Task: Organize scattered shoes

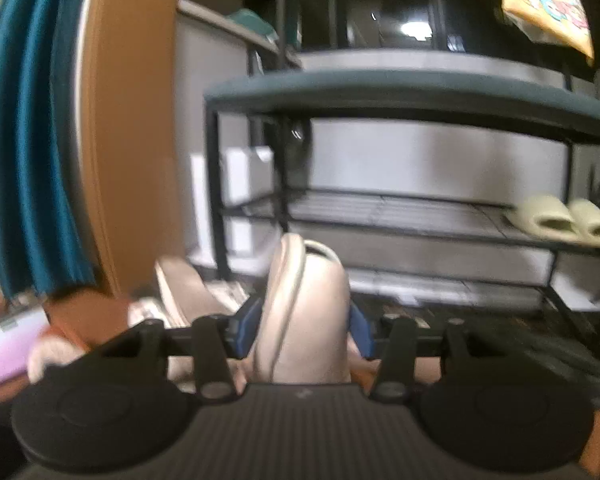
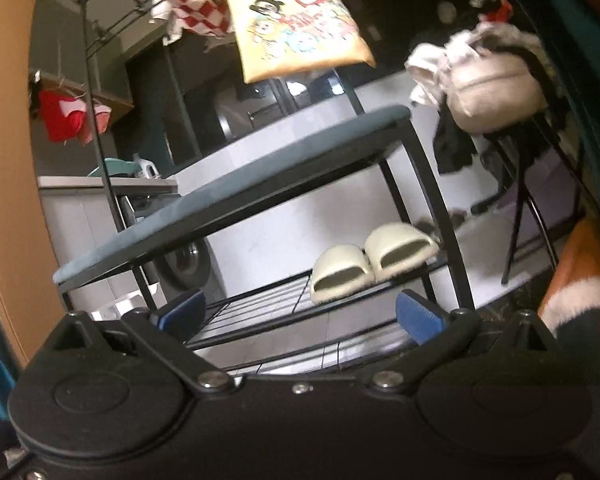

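We read this as the carry step: our left hand-held gripper (image 1: 305, 330) is clamped on a beige shoe (image 1: 306, 312), its blue pads (image 1: 247, 326) pressed against both sides, the shoe raised in front of the shoe rack (image 1: 380, 216). A second beige shoe (image 1: 188, 292) lies just beside it to the left, low near the floor; the left view is blurred, so we cannot tell whether the two touch. Our right hand-held gripper (image 2: 300, 312) holds nothing, pads wide apart, facing the rack from the right. A cream pair of slides (image 2: 374, 258) already sits side by side at the right end of the upper wire shelf (image 2: 260, 304); the rest of that shelf looks free. Judgement: the next move calls for bringing the held shoe over the free part of a wire shelf, left of the slides, settling its sole flat on the wires before letting go, then fetching its partner. Risk: a tilted set-down could tip the shoe off the shelf edge.
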The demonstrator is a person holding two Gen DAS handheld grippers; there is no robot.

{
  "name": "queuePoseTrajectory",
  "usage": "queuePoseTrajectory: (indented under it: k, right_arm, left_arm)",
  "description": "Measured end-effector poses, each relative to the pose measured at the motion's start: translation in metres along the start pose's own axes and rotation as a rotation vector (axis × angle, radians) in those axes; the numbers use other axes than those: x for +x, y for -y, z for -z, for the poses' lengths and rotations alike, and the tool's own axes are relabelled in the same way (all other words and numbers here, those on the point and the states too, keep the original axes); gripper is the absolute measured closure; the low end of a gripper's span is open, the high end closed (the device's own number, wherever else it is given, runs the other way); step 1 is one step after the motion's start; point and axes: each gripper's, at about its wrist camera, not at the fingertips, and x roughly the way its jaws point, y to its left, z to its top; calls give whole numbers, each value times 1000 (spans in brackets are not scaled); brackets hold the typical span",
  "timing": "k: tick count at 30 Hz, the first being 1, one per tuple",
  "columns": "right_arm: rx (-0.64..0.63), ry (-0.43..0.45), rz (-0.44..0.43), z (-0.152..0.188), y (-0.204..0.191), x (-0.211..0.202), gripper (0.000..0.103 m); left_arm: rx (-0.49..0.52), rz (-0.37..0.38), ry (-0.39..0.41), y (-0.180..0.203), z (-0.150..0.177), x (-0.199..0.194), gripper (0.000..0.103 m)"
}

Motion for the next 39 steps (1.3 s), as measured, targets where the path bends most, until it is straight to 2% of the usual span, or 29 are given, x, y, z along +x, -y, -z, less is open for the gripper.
queuePoseTrajectory:
  k: [3,4,5,10,11,13,14,15,17,21,22,26,31,36,39]
  right_arm:
    - [19,-12,-3,0,5,-3,0]
    - [17,-20,3,1,8,-5,0]
    - [17,-24,7,2,10,-7,0]
    - [31,-50,8,9,16,-13,0]
    - [29,-60,14,11,17,-12,0]
    - [33,-80,10,13,16,-10,0]
    - [35,-96,5,15,15,-7,0]
    - [32,-113,-7,18,13,-5,0]
    - [8,-170,-37,26,8,1,0]
    - [-94,-325,-80,53,-4,16,0]
    - [-104,-346,-82,58,-5,18,0]
    - [-167,-524,-73,102,-10,31,0]
    - [-249,-688,-50,142,-19,41,0]
    - [-320,-810,-89,176,-38,47,0]
    - [-375,-841,-85,192,-48,54,0]
  left_arm:
    - [7,50,-84,16,27,8,62]
    - [8,48,-103,18,34,13,68]
    - [25,24,-113,20,40,18,82]
    - [21,-11,-198,10,62,34,79]
    - [16,-17,-206,5,66,36,75]
    - [-14,-19,-222,-6,68,37,43]
    - [-35,-25,-217,-12,67,39,17]
    - [-45,-27,-208,-15,65,39,5]
    - [-49,-15,-174,-21,62,33,1]
    - [-32,17,-168,-25,57,33,1]
    - [-13,24,-165,-24,56,32,1]
    - [71,34,-130,-18,59,27,1]
    - [96,42,-143,-18,62,31,0]
    - [45,17,-157,-32,62,39,1]
    - [31,-6,-159,-40,64,42,1]
